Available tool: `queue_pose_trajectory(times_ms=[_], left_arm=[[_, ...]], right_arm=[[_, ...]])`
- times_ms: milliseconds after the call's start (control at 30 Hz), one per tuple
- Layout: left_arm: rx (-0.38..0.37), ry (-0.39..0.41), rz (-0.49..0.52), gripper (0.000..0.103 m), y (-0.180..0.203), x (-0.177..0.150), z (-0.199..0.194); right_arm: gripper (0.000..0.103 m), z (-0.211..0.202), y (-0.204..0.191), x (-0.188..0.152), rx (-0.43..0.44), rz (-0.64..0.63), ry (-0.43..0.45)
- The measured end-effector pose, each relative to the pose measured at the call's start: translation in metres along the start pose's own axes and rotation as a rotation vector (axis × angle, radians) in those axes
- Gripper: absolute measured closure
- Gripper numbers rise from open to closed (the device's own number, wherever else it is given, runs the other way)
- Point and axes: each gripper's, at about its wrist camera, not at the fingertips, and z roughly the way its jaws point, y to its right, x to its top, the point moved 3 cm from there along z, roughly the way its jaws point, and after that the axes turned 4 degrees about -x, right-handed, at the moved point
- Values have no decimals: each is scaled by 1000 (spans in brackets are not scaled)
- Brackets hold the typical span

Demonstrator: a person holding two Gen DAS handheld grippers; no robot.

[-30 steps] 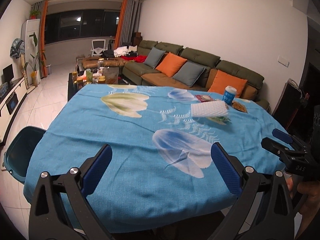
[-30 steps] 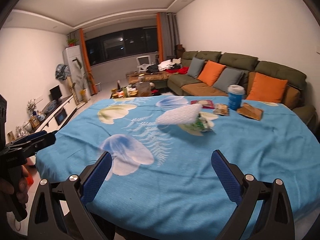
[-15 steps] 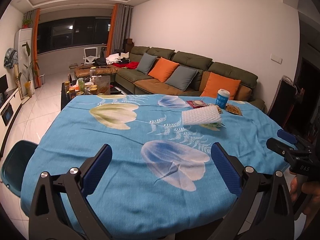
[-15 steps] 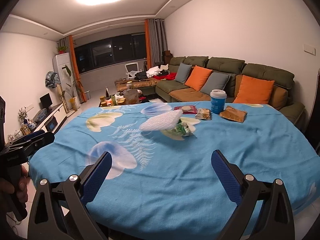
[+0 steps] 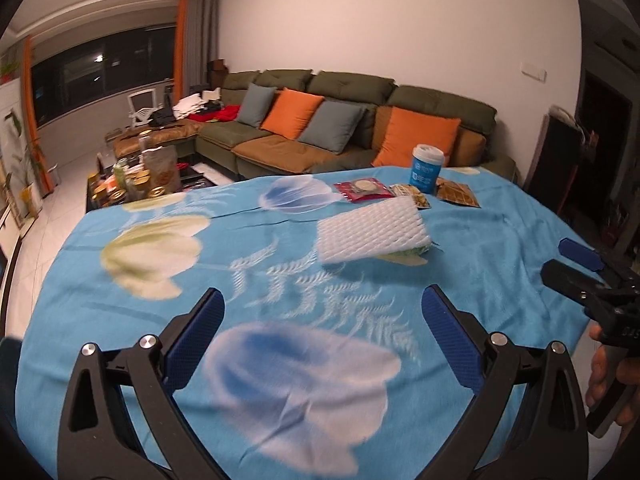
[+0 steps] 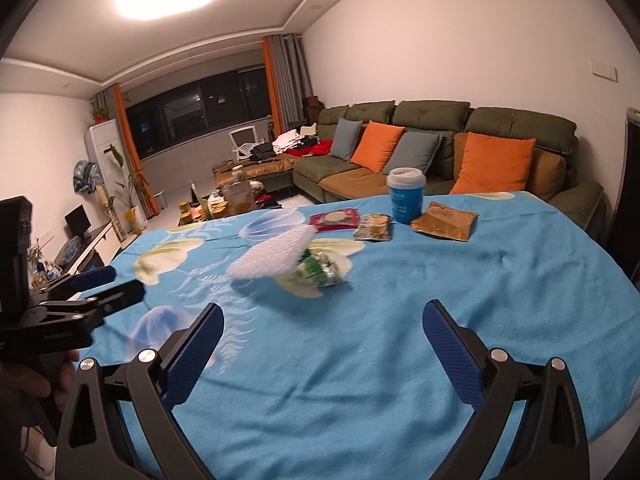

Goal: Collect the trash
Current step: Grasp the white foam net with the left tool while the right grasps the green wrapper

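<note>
Foam net: a white foam mesh sleeve (image 5: 372,230) is seen lying mid-table on the blue floral tablecloth (image 5: 132,280), propped partly over a crumpled green wrapper (image 6: 320,272).
Other trash: a red packet (image 6: 335,219), a small snack packet (image 6: 374,228), a brown packet (image 6: 445,221) and a blue cup with a white lid (image 6: 406,196) are grouped beyond it, toward the far edge near the sofa (image 6: 440,148). Cup and packets lie close together; contact cannot be told.
Left gripper (image 5: 320,340): jaws are spread wide, nothing is held; it is kept over the near part of the table, well short of the foam net.
Right gripper (image 6: 322,346): jaws are likewise spread wide and empty, also short of the trash.
Risk 1: the foam net is judged light and springy; it may be pushed along the cloth instead of being pinched if one finger lands first.
Risk 2: the cloth may be caught in the pinch and dragged, which could tip the cup.
Risk 3: the wrapper under the net may be left behind if only the net is lifted.
View difference: the green wrapper is shown plainly by the right wrist view and is nearly hidden in the left. The net's flat rectangular face is shown only by the left. No bin is seen in either view.
</note>
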Motion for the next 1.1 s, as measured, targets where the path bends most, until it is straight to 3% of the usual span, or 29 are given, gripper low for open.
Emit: queue_pose_trajectory(times_ms=[433,600,667,733,867,933,1000,1100], left_arm=[[-27,-191,243,6,39,21,111],[-10,-210,305,10,38,27,141],[-8,-227,320,16,37,27,150],[-22,-240,321,33,36,26,157],[-37,-237,312,46,31,25,161],[-44,-230,302,63,29,25,159],[-56,-222,286,70,26,24,156],[-68,-216,252,90,20,27,157]], right_arm=[[7,34,36,5,-2,78,-44],[7,46,34,9,9,75,-56],[7,51,32,11,14,72,-58],[7,55,31,12,17,69,-60],[7,63,29,14,21,68,-68],[7,67,27,14,22,63,-72],[7,70,26,15,22,59,-77],[7,75,23,16,25,56,-84]])
